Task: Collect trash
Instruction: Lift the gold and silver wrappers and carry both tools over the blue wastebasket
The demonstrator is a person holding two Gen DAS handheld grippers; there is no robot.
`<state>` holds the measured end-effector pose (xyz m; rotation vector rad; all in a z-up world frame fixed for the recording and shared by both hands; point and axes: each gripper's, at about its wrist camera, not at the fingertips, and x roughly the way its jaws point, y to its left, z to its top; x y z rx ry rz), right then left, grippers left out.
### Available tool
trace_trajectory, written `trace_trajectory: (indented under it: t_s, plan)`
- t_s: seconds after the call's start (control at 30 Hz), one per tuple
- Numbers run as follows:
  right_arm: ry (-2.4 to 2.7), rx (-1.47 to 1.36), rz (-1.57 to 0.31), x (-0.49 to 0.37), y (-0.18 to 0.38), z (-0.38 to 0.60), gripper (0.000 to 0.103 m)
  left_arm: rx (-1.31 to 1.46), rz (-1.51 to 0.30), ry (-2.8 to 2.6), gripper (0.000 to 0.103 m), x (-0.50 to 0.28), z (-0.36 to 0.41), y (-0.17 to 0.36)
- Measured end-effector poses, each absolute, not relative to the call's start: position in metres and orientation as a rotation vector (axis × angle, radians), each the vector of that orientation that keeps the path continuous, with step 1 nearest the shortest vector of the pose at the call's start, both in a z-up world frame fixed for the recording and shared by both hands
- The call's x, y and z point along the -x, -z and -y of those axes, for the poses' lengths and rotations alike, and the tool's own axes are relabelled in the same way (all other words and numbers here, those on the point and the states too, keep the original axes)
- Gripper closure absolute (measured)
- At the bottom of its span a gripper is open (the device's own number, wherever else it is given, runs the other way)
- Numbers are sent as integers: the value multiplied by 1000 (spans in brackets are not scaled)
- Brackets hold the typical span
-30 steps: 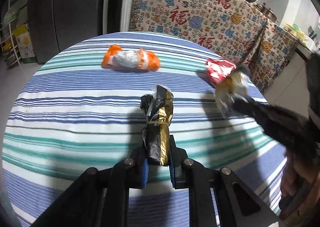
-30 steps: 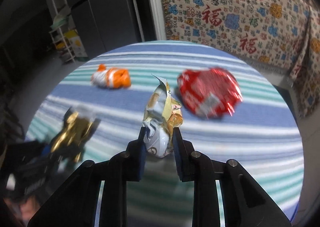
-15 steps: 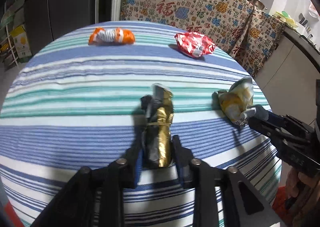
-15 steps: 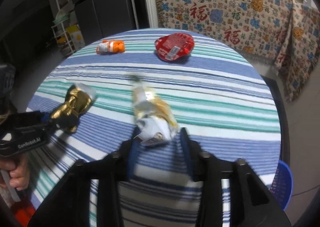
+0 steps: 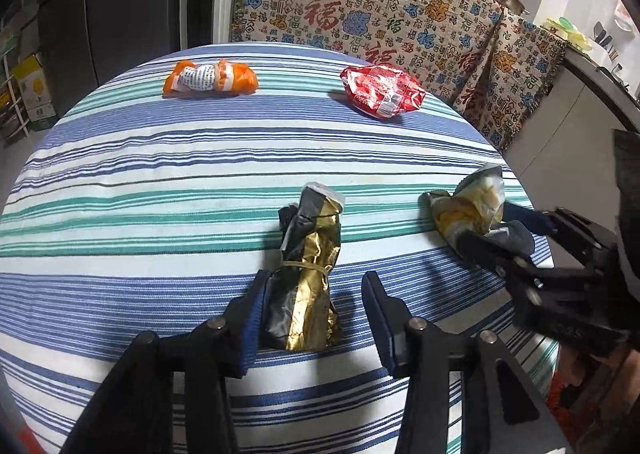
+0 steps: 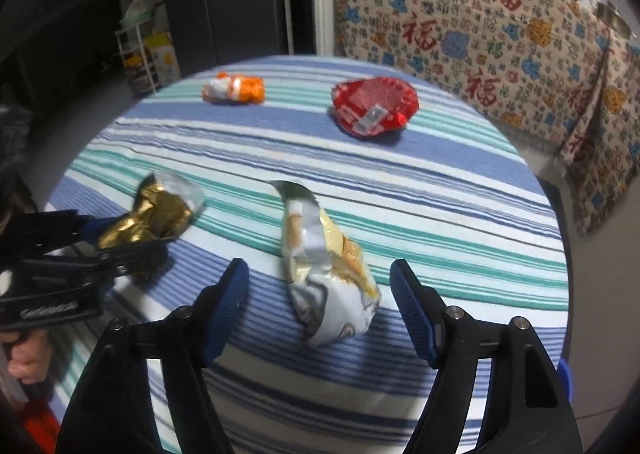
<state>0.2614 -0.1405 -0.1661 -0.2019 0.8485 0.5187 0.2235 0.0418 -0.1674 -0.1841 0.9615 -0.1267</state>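
Four pieces of trash lie on the round table's striped cloth [image 5: 160,157]. Nearest the left gripper [image 5: 314,314] is a black-and-gold foil wrapper [image 5: 306,274], crumpled and cinched at its waist by a thin band; it lies between the blue pads, whose jaws have just been opening, the right pad clearly off it and the left pad so close that contact cannot be told. Its lower end is partly hidden behind the left finger [image 5: 250,318]. The right gripper [image 6: 320,294] has likewise just been opening its jaws, and both pads now stand clear of the yellow-and-white crumpled packet [image 6: 328,274] lying between them on the cloth. In the left wrist view that packet's near end is covered by the right gripper's fingers. Well beyond, near the far edge, rest an orange-and-white twisted wrapper [image 5: 210,77] and a red foil bag [image 5: 382,91], apart from each other. The right wrist view is slightly blurred, so print on the packets is unreadable. A hand [image 6: 28,354] on the left gripper's handle is cut off at the frame edge. A patterned cloth [image 5: 380,13] hangs behind
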Motion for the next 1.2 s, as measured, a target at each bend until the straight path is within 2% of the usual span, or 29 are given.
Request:
trace_trajectory:
  t_s: [0.03, 0.07, 0.13, 0.4, 0.93, 1.2]
  plan:
    - [-516, 199, -865, -264, 168, 140, 67, 180, -960, 128, 67, -224, -41, 167]
    - [-509, 196, -875, -266, 168, 141, 70, 171, -958, 132, 78, -224, -41, 166]
    - [-513, 157, -888, -268, 165, 147, 75, 167, -960, 147, 82, -224, -41, 166]
    - [-534, 55, -852, -256, 144, 170, 76, 150, -906, 134, 84, -217, -37, 151]
    - [-483, -1, -853, -248, 144, 198, 76, 83, -890, 108, 84, -213, -23, 149]
    - [-407, -90, -831, -248, 132, 249, 76, 81, -911, 220, 84, -209, 20, 132]
